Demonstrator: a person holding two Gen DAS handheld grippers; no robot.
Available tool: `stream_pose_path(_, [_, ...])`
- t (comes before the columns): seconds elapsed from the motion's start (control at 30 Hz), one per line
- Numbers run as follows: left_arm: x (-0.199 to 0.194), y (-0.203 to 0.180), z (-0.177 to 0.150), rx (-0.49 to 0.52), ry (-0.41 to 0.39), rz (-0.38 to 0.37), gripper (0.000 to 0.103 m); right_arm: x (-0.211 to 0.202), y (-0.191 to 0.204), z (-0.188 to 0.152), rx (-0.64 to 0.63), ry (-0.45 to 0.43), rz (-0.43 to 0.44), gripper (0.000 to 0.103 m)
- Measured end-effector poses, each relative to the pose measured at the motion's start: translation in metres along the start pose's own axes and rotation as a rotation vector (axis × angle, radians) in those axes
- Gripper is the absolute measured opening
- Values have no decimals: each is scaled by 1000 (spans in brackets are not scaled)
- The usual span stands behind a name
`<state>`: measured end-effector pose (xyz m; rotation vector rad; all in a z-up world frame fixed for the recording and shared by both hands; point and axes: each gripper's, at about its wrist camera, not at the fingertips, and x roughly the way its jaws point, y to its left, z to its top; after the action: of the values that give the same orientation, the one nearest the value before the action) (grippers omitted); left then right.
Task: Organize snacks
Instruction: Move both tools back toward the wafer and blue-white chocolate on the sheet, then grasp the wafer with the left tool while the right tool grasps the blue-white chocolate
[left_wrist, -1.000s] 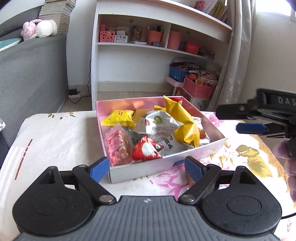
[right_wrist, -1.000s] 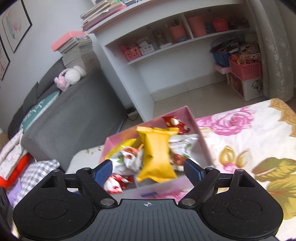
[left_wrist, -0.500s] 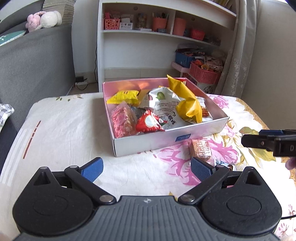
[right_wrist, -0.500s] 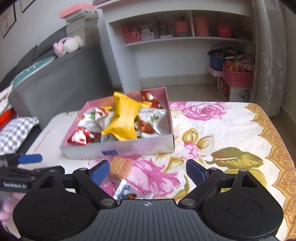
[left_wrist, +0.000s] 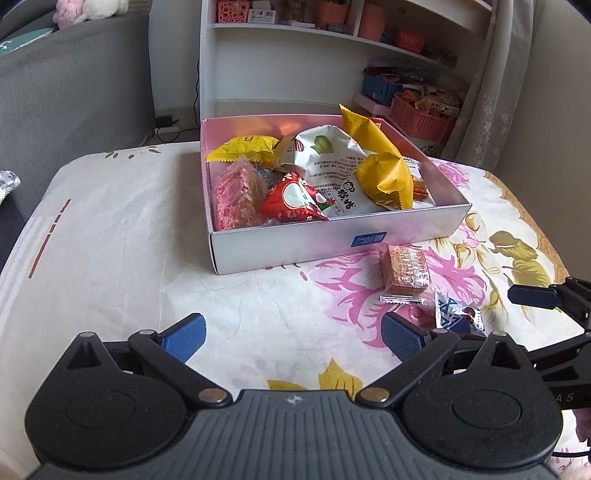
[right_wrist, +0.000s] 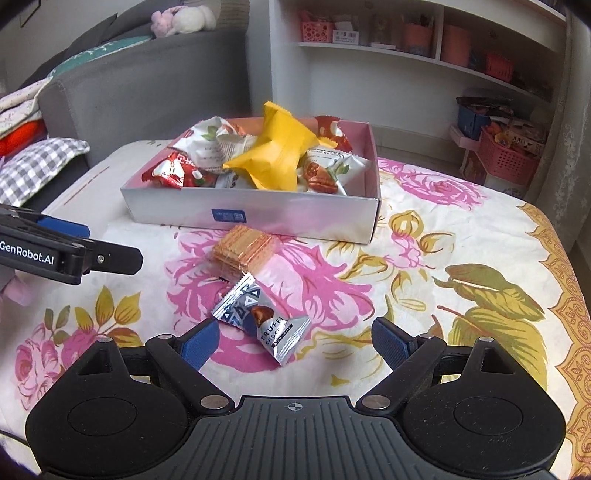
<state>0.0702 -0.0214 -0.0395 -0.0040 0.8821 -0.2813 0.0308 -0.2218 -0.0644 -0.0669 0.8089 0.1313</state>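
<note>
Pink box (left_wrist: 332, 243) sits mid-table on floral cloth (left_wrist: 110, 240), packed with snacks: yellow bag (left_wrist: 384, 173) propped at 2 o'clock inside, white pouch (left_wrist: 328, 158) beside it, red packet (left_wrist: 295, 203) at the near wall, pink bar (left_wrist: 236, 195) at 8 o'clock, small yellow pack (left_wrist: 247, 149) at 11 o'clock.

Two snacks lie outside, on the cloth just in front of the box's near wall: wafer pack (right_wrist: 243, 251) close to the wall, not clearly touching it, and silver truffle packet (right_wrist: 258, 321) at 6 o'clock from the wafers, overlapping or just meeting their near edge.

Right gripper (right_wrist: 295, 343) tilted down over the cloth, fingers spread wide, gripping nothing; truffle packet lies between the blue pads (right_wrist: 199, 347), nearer the left one, no contact visible.

Left gripper (left_wrist: 291, 336) likewise spread wide and empty, angled down at bare cloth, box at 12 o'clock, wafers and truffle packet at 2 o'clock beyond its right pad. Seen from the right wrist, enters at 9 o'clock, well apart from both loose snacks.

Behind the table: white shelf (left_wrist: 295, 66), grey sofa (left_wrist: 74, 85).
</note>
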Motion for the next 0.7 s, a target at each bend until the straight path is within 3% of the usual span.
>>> stream_pose_path(0.23, [7, -7, -1, 9, 2, -2, 101, 9, 6, -2, -48, -28, 12, 88])
stream_pose_path(0.37, [10, -12, 0, 10, -5, -15, 101, 12, 11, -2, -85, -43, 25, 79])
stream_pose_path(0.53, [12, -18, 1, 2, -20, -35, 99, 15, 11, -1, -83, -41, 62, 51])
stream_pose_path(0.6, [13, -21, 1, 0, -28, -44, 98, 15, 10, -1, -83, -42, 70, 35])
stream_pose_path(0.7, [15, -26, 2, 3, -39, -61, 94, 13, 6, -1, -87, -40, 82, 32])
